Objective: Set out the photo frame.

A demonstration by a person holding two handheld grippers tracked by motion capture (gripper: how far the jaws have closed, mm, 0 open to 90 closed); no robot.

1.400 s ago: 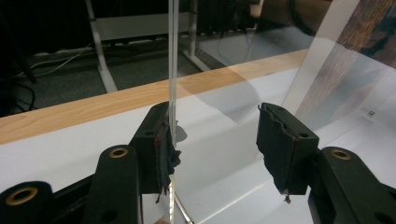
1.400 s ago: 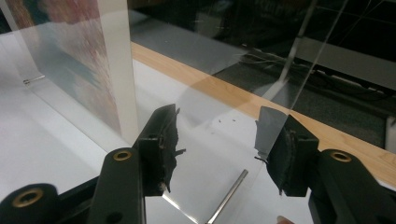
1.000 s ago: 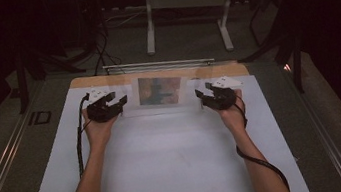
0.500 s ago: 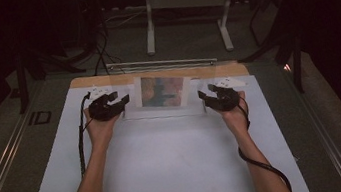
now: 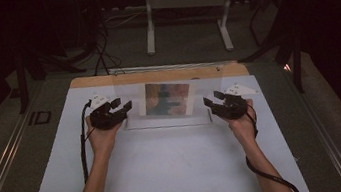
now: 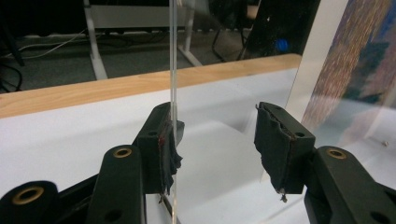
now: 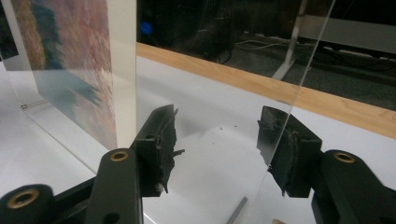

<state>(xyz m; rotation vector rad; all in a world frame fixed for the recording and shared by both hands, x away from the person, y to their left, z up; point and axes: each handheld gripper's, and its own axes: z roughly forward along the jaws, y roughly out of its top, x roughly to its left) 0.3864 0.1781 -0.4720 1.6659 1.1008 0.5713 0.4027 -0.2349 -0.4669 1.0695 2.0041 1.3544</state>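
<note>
On the bench (image 5: 170, 177), a clear acrylic frame (image 5: 167, 101) is flanked by the left claw (image 5: 120, 108) and right claw (image 5: 213, 101), both spread wide open, nothing gripped.

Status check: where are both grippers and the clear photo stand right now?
Left gripper open, straddling stand's left edge. Right gripper open at its right edge. Stand upright on white mat, photo inside. Nothing in the way.

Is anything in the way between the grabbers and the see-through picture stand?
Nothing visible is. The left gripper has its jaws open around one edge of the clear stand, one pad right against the pane. The right gripper is open around the other edge. The picture sits between them.
</note>
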